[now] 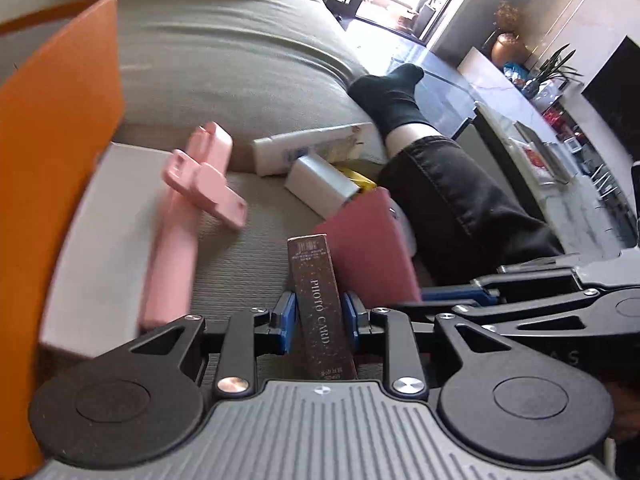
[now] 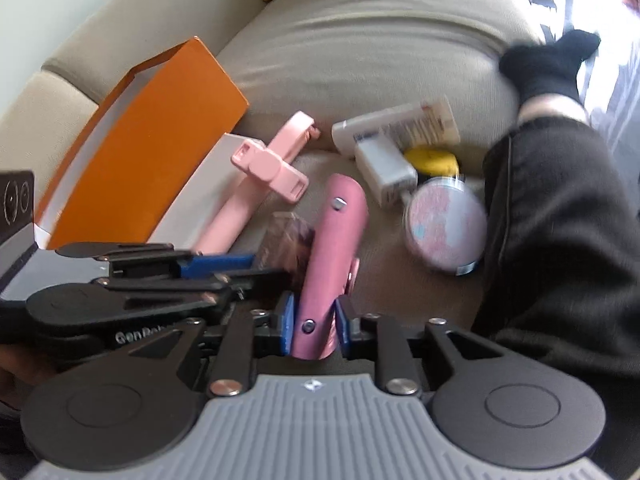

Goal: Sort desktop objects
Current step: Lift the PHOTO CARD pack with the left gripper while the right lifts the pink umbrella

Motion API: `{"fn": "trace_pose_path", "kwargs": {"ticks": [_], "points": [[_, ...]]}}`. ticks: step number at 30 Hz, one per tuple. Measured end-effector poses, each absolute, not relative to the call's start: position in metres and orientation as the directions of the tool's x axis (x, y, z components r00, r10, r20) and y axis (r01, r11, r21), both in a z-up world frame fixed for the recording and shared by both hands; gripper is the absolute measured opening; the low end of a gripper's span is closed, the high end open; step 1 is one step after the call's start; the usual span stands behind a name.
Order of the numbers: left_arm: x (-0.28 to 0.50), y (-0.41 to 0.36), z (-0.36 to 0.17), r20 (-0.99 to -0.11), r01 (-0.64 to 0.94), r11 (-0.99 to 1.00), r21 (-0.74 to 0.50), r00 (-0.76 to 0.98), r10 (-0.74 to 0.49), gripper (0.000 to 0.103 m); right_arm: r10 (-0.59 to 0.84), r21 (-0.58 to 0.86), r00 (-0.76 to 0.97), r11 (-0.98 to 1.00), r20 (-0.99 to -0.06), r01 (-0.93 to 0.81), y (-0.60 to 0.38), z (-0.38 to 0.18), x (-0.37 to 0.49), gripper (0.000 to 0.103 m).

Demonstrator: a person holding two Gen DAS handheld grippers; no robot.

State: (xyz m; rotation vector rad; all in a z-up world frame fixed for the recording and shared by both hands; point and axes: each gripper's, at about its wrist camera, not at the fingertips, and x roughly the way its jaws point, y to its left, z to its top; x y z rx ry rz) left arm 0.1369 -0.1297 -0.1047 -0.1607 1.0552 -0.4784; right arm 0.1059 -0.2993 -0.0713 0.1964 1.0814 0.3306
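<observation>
Photo-card box [image 1: 322, 304], a slim brown speckled carton, stands at lower centre clamped in the left gripper [image 1: 316, 316]. Beside it, the right gripper [image 2: 314, 320], level, pinches a smooth pink case [image 2: 330, 264] with metal studs above ribbed sofa [image 2: 360, 60] fabric.

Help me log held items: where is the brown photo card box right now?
The photo card box is clamped upright in the left gripper, low centre in the left wrist view, with the pink case just to its right, above the sofa seat.
</observation>
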Motion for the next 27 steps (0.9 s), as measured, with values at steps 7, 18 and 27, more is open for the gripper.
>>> {"fn": "trace_pose_path", "kwargs": {"ticks": [7,18,27], "points": [[0.141,-0.131,-0.114,-0.812,0.267,0.902,-0.339,0.402,-0.424,0.028,0.276,0.210,0.453,0.959,-0.848,-0.191,-0.300,-0.074,0.123,0.028],[0.137,-0.124,-0.114,-0.796,0.243,0.900,-0.361,0.422,-0.433,0.026,0.254,0.211,0.428,0.966,-0.867,-0.147,-0.297,-0.082,0.149,0.026],[0.112,-0.095,-0.084,-0.754,0.249,0.893,-0.374,0.478,-0.449,0.026,0.254,0.201,0.497,0.967,-0.830,-0.158,-0.273,-0.045,0.113,0.019]]}}
